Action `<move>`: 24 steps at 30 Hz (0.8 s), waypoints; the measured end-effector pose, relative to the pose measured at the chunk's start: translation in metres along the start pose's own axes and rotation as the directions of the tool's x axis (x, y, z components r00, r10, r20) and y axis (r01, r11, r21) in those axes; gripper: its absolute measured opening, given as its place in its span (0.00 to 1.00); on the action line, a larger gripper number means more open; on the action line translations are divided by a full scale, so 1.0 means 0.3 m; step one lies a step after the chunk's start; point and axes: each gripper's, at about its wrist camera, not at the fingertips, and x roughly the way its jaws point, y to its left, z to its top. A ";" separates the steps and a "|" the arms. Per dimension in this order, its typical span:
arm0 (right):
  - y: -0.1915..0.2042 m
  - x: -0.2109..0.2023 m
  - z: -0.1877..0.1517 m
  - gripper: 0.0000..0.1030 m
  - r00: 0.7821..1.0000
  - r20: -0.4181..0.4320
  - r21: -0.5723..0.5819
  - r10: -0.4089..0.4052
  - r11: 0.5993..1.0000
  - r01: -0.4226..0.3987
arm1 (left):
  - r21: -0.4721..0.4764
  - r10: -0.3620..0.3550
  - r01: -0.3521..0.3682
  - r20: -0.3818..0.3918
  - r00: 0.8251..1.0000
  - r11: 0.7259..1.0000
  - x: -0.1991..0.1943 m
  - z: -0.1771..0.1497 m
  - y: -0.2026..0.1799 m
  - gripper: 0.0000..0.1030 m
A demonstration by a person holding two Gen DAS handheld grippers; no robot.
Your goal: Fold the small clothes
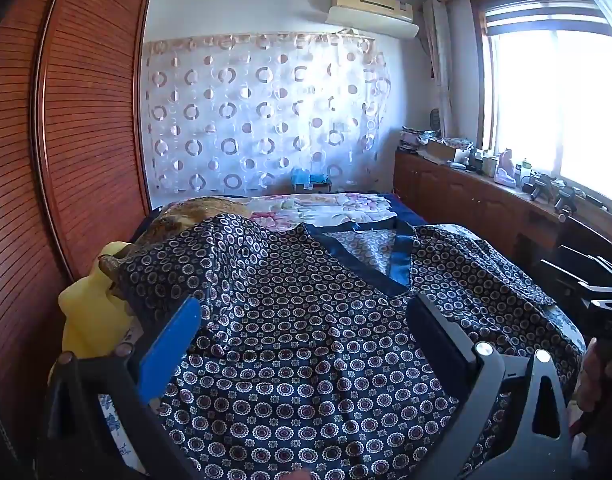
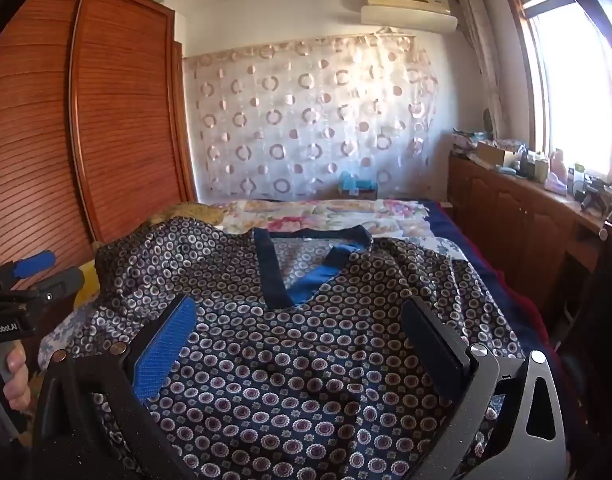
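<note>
A lived-in home bedroom.

I see a bed (image 2: 446,216) with a flowered cover (image 2: 326,212), running back toward a wall hung with a sheer curtain (image 2: 306,120) patterned in rings. To my left stands a tall wooden wardrobe (image 1: 85,128) with slatted doors. A wall air conditioner (image 1: 372,10) sits high near the ceiling, and a bright window (image 1: 554,112) with drawn-back drapes fills the right side. Below the window runs a low wooden cabinet (image 2: 506,208) crowded with boxes, bottles and small household clutter. A patterned garment (image 2: 285,340) lies spread across the bed.
</note>
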 end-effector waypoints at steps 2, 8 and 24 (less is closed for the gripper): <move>-0.002 -0.003 0.001 1.00 1.000 0.002 0.002 0.002 1.000 -0.002 | -0.002 -0.005 0.005 0.002 1.000 1.000 0.005 0.001 -0.002 1.00; 0.005 -0.010 0.009 1.00 1.000 0.003 -0.005 -0.001 1.000 0.001 | -0.009 -0.001 0.001 0.004 1.000 1.000 0.005 -0.013 0.015 1.00; 0.004 -0.004 0.010 1.00 1.000 0.007 -0.002 0.000 1.000 0.000 | 0.007 0.009 -0.009 0.016 1.000 1.000 -0.017 -0.003 -0.003 1.00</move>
